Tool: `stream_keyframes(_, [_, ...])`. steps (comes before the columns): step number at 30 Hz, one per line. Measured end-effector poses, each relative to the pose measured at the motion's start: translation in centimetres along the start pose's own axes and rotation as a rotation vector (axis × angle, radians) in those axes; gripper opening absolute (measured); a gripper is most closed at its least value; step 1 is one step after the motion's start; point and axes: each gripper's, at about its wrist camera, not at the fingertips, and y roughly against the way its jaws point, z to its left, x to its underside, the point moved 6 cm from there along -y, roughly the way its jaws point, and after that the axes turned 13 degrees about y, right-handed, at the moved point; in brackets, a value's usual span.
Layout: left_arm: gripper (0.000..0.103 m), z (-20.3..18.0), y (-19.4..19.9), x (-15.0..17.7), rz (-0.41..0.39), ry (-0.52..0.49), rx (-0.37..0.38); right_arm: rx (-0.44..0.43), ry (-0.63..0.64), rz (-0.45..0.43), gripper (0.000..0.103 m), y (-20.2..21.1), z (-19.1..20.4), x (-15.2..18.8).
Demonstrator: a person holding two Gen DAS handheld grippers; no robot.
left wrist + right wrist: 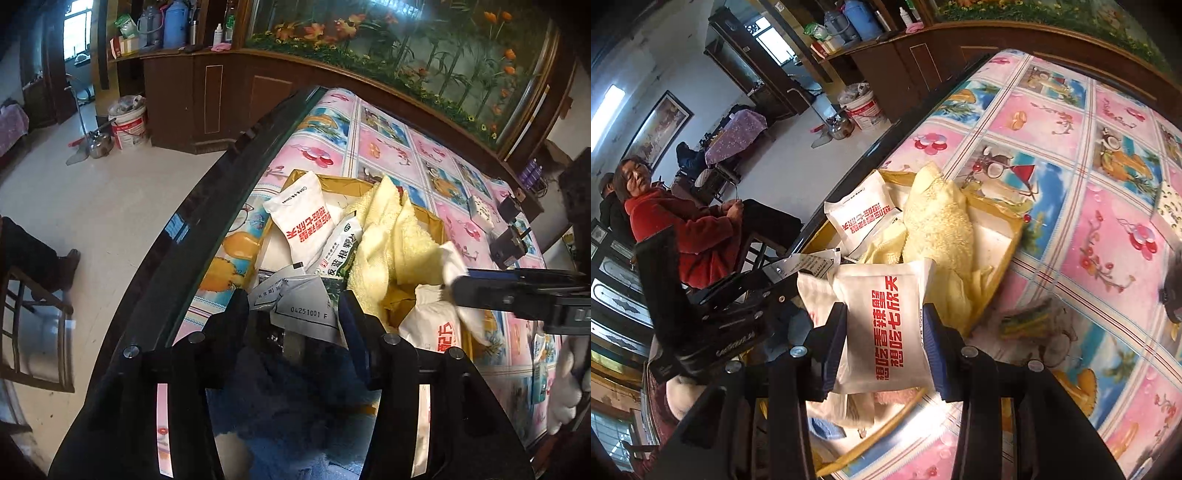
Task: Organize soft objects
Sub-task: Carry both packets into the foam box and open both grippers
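A cardboard box point(430, 218) on the table holds a yellow towel point(388, 236), a white packet with red print point(301, 218) and a green-and-white sachet point(341, 254). My left gripper point(293, 306) is shut on a silver-white sachet point(306, 314) over the box's near edge. My right gripper point(884, 332) is shut on another white packet with red print point(886, 325) just above the box point(1004, 229). The yellow towel point(938, 221) and a white packet point(858, 218) lie beyond it. The right gripper also shows in the left wrist view point(461, 291).
The table has a floral plastic cloth point(1089, 206) and a dark glass edge point(207, 218). A blue cloth point(288, 417) lies below the left gripper. A woman in red point(683, 229) sits at the left. A cabinet point(221, 96) and a bucket point(129, 125) stand beyond.
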Motion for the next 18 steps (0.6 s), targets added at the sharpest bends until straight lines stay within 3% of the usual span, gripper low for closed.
stream_keyframes(7, [0.051, -0.9, 3.8, 0.5, -0.119, 0.017, -0.013, 0.095, 0.031, 0.018, 0.044, -2.7, -0.3, -1.2])
stream_keyframes(11, [0.051, -1.4, 5.4, 0.7, -0.187, -0.013, -0.071, 0.113, 0.076, 0.002, 0.048, -2.3, 0.6, -1.0])
stream_keyframes(18, [0.051, -1.8, 7.3, 0.9, -0.28, -0.045, -0.184, 0.131, 0.082, -0.133, 0.054, 1.5, 2.0, -1.1])
